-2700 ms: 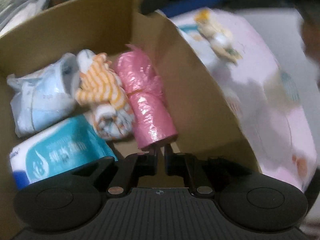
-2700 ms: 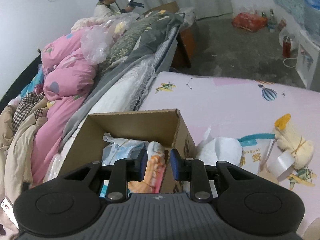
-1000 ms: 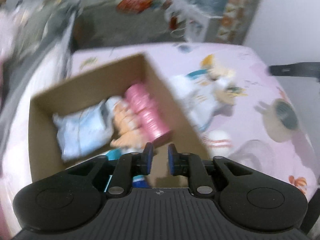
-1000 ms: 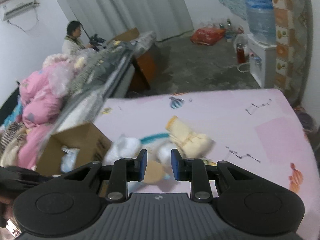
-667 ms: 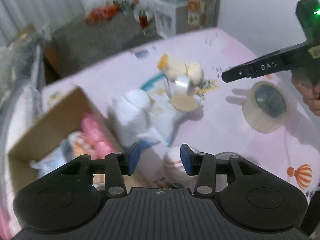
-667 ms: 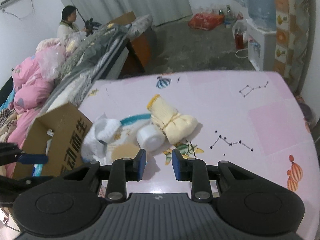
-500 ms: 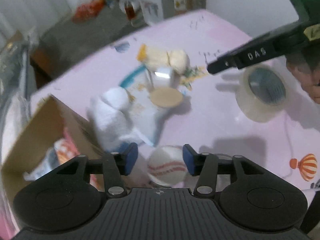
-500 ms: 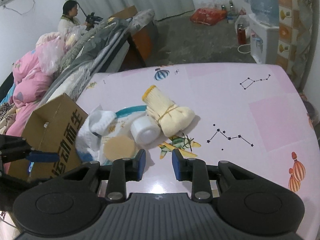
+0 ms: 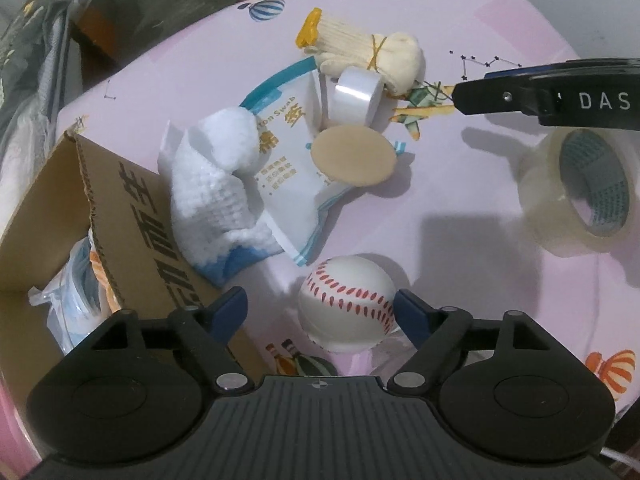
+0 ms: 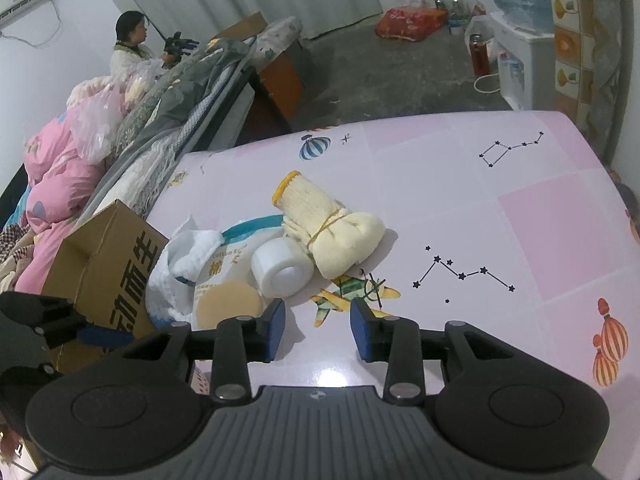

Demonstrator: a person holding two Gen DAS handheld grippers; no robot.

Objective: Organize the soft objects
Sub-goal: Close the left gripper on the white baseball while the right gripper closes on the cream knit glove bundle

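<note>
My left gripper (image 9: 320, 306) is spread wide with the baseball (image 9: 347, 303) sitting between its fingers on the pink tablecloth (image 9: 460, 216), just beside the cardboard box (image 9: 132, 216) (contact I cannot confirm). My right gripper (image 10: 317, 330) hangs open and empty near the bundled cream gloves (image 10: 328, 228) and the white tape roll (image 10: 282, 272).

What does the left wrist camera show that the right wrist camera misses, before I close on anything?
Only the left wrist view shows the baseball between the open left gripper fingers, and the clear tape roll. Only the right wrist view shows the open right gripper from behind and the person by the bedding. Both show the cardboard box, bundled gloves, white tape roll and cotton swab pack.
</note>
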